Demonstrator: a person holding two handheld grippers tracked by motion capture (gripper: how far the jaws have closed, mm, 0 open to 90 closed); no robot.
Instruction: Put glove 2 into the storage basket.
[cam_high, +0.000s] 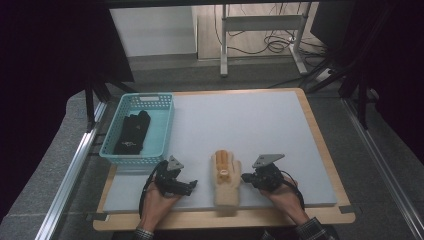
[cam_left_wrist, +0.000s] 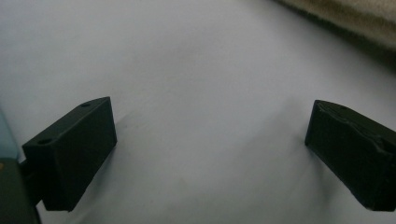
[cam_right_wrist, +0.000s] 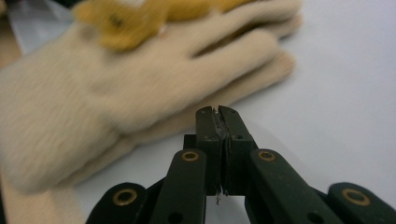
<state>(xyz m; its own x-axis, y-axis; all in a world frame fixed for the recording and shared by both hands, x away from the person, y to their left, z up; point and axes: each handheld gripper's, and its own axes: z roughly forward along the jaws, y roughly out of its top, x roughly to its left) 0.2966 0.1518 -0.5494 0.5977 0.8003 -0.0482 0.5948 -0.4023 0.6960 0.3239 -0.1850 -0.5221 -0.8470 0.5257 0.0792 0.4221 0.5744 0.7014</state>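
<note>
Right gripper (cam_right_wrist: 217, 112) pressed together, empty, beside the cream knitted glove (cam_right_wrist: 140, 84) — left gripper (cam_left_wrist: 210, 140) held apart over the grey mat (cam_left_wrist: 210, 70).

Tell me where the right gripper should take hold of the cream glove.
Probably the thumb-side edge of the cream glove, coming in low from the right. The glove lies flat on the table, so only an edge offers a pinch. The right gripper sits beside that edge, shut with nothing visible between its fingers; open first.
</note>
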